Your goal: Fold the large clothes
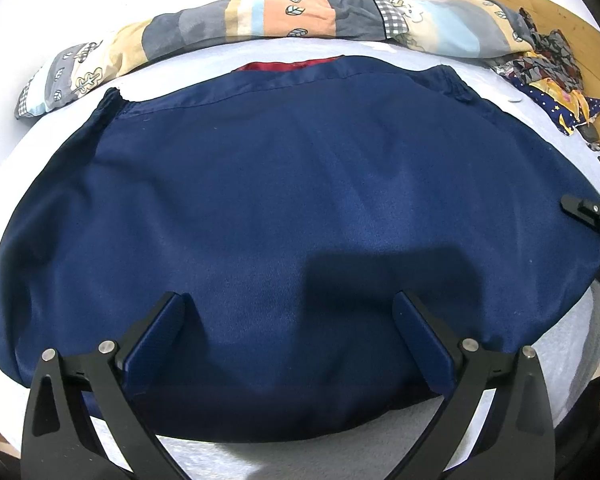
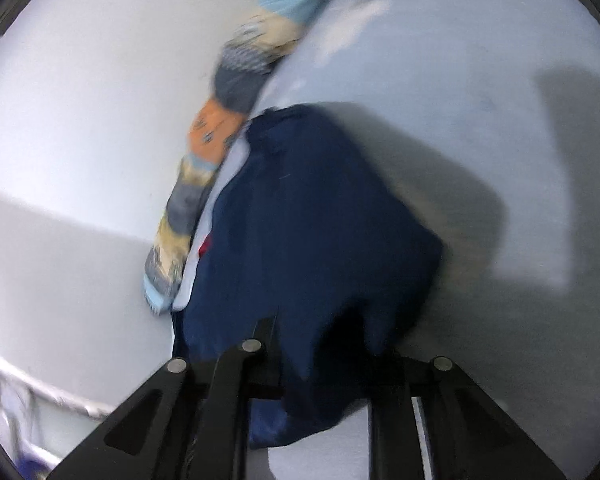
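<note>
Navy garment (image 1: 284,208) soft, slick, floppy; best taken at hems. Left gripper (image 1: 288,344) wide, empty, at 6 o'clock. Right gripper (image 2: 320,360) pinching its 3 o'clock edge

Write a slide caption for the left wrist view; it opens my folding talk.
Left gripper open above a navy garment spread on the bed, patterned quilt rolled behind.

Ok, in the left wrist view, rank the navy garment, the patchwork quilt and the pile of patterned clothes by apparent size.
1. navy garment, filling most of the view
2. patchwork quilt
3. pile of patterned clothes

The garment lies nearest the camera, which inflates it.
</note>
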A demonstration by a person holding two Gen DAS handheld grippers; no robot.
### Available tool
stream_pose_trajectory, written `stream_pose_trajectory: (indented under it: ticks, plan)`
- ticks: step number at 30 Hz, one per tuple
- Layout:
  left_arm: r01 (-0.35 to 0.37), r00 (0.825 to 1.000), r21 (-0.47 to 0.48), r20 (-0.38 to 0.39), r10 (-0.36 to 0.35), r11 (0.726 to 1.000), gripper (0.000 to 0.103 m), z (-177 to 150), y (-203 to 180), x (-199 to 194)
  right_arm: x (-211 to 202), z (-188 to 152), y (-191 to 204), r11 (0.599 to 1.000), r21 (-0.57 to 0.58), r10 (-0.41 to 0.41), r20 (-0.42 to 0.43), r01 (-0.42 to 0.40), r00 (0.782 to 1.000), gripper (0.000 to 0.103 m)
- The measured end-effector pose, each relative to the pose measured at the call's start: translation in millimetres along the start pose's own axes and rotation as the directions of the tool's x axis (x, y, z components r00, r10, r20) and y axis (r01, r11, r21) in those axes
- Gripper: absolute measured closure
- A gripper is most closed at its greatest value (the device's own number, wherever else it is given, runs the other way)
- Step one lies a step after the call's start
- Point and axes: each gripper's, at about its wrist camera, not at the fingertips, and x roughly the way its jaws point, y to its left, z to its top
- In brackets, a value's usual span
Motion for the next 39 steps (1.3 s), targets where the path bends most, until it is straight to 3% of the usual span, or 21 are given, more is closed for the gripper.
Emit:
stream_pose_trajectory:
  ticks: [2, 9, 13, 23, 29, 39]
  plan:
    - [0.001, 1.0, 0.002, 0.003, -0.001, 1.0, 0.0, 0, 0, 0, 3, 0, 3, 0.999, -0.033, -0.035, 0.002, 0.035, 0.999, 0.087]
    - [0.003, 1.0, 0.011, -0.003, -0.003, 1.0, 0.0, 0, 1, 1, 7, -5, -9, 0.998, 0.031, -0.059, -0.013, 0.059, 0.998, 0.087]
    - [0.002, 1.0, 0.009, -0.005, -0.002, 1.0, 0.0, 0, 0, 2, 6, -7, -20, 0.996, 0.075, -0.039, -0.019, 0.041, 0.999, 0.086]
    - [0.005, 1.0, 0.007, -0.006, -0.005, 1.0, 0.0, 1, 1, 3, 8, -7, -12, 0.997, 0.058, -0.058, 0.008, 0.058, 0.998, 0.082]
    - [0.005, 1.0, 0.008, -0.005, -0.005, 1.0, 0.0, 0, 1, 4, 9, 0, -15, 0.994, 0.094, -0.046, -0.036, 0.049, 0.998, 0.082]
    - [0.004, 1.0, 0.006, -0.001, -0.004, 1.0, 0.0, 0, 1, 3, 9, -3, -10, 0.995, 0.083, -0.059, -0.023, 0.06, 0.998, 0.083]
